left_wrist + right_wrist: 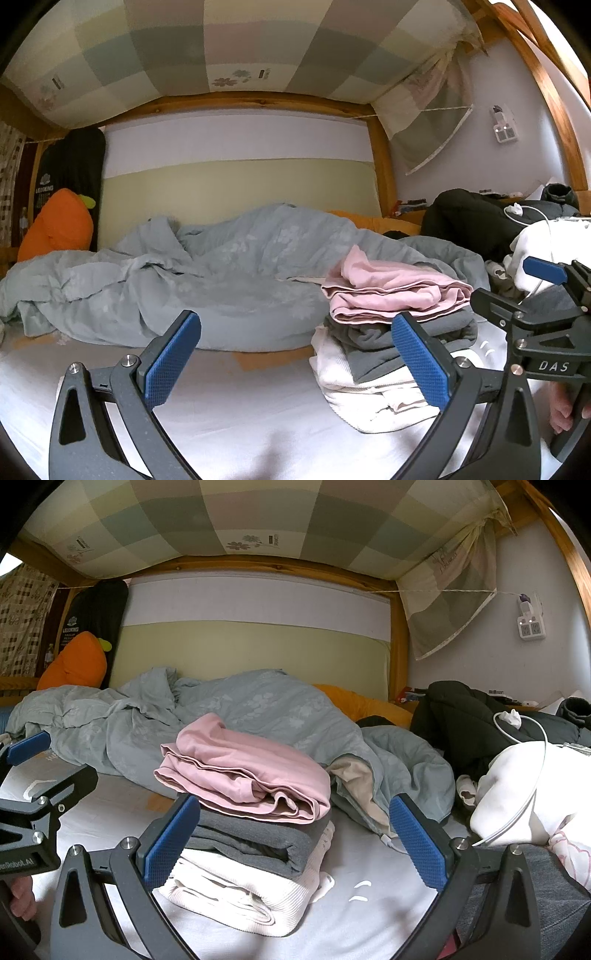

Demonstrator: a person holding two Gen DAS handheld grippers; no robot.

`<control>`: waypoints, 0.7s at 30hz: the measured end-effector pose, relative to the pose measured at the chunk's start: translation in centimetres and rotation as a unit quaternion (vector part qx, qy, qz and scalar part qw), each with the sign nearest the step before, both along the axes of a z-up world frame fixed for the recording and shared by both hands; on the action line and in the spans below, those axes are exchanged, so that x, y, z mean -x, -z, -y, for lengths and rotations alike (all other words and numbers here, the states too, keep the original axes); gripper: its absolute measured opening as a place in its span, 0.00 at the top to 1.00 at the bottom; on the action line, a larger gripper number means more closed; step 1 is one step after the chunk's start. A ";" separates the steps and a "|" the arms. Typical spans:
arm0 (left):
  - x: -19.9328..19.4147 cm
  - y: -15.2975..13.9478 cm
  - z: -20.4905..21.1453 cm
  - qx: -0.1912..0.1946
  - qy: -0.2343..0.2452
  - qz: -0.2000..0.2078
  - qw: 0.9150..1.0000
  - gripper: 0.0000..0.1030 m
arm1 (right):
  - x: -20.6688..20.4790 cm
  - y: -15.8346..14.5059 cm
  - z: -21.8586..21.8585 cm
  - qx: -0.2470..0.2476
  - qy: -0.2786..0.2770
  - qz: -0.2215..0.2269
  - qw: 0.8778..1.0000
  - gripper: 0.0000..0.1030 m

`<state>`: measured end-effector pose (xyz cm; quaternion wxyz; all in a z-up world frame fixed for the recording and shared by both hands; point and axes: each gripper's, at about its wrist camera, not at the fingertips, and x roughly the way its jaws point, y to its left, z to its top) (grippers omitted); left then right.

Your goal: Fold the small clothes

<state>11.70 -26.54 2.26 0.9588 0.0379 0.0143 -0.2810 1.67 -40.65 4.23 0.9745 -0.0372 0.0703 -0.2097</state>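
A stack of folded clothes sits on the white bed sheet [351, 923]: a pink garment [251, 771] on top, a grey one [258, 840] under it, a white ribbed one [240, 893] at the bottom. In the left wrist view the same stack shows as pink [395, 291], grey [373, 343] and white [354, 387]. My left gripper [295, 360] is open and empty, just left of the stack. My right gripper [291, 843] is open and empty, its jaws spread in front of the stack. The right gripper also shows at the right of the left wrist view [535, 295].
A rumpled grey-blue duvet [221, 709] lies behind the stack. An orange carrot plush [74, 664] stands at the far left. Dark jackets [461, 709], a white garment [524, 790] and a white charging cable [532, 797] lie at the right. A wooden bed frame [399, 642] borders the back.
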 end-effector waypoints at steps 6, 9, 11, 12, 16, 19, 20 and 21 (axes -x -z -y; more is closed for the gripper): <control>0.1 0.0 0.2 -0.003 -0.001 0.003 1.000 0.00 | 0.0 0.0 0.0 0.000 0.000 0.000 1.000 0.00; 0.0 0.0 0.1 -0.001 -0.001 0.000 1.000 0.00 | 0.0 0.0 0.0 0.000 0.000 0.000 1.000 0.00; -0.1 0.0 0.0 0.000 -0.001 -0.003 1.000 0.00 | 0.0 0.0 0.0 0.000 0.000 0.000 1.000 0.00; -0.1 0.0 0.0 0.000 -0.001 -0.003 1.000 0.00 | 0.0 0.0 0.0 0.000 0.000 0.000 1.000 0.00; -0.1 0.0 0.0 0.000 -0.001 -0.004 1.000 0.00 | 0.0 0.0 0.0 0.000 0.000 0.000 1.000 0.00; -0.2 0.0 0.0 -0.001 -0.001 -0.004 1.000 0.00 | 0.0 0.0 0.0 0.000 0.000 0.000 1.000 0.00; -0.2 0.0 0.1 -0.001 -0.002 -0.004 1.000 0.00 | 0.0 0.0 0.0 0.000 0.000 0.000 1.000 0.00; -0.2 0.0 0.0 -0.001 -0.002 -0.004 1.000 0.00 | 0.0 0.0 0.0 0.000 0.000 0.000 1.000 0.00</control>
